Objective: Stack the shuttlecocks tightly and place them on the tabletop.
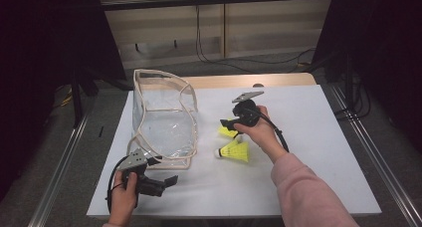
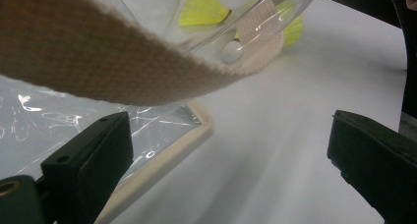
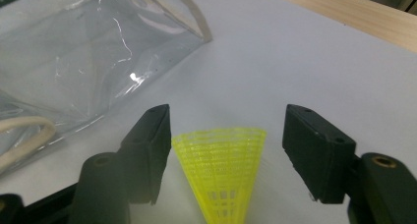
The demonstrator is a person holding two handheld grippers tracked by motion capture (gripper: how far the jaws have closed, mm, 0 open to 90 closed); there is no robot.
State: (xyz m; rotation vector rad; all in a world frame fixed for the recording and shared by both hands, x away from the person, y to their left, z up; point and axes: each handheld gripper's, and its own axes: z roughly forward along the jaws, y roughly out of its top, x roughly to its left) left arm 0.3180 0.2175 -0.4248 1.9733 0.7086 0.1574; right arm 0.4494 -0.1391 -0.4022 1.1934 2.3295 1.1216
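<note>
Two yellow shuttlecocks lie on the white tabletop (image 1: 298, 137), right of a clear plastic bag (image 1: 164, 117) with beige trim. My right gripper (image 1: 226, 123) is lowered over the farther shuttlecock (image 1: 228, 131); the nearer shuttlecock (image 1: 235, 151) lies free beside the hand. In the right gripper view the mesh skirt of the shuttlecock (image 3: 223, 180) stands between the jaws of my right gripper (image 3: 228, 118), with a gap at the right jaw. My left gripper (image 1: 171, 179) rests open at the bag's near corner. The left gripper view has the open left gripper (image 2: 228, 126) under the bag's strap (image 2: 98, 62).
The clear bag (image 3: 74, 52) stands upright at the table's left half, its beige base edge (image 2: 162, 155) just ahead of the left jaw. A wooden strip (image 1: 239, 80) borders the far side. Metal rails run along both sides of the table.
</note>
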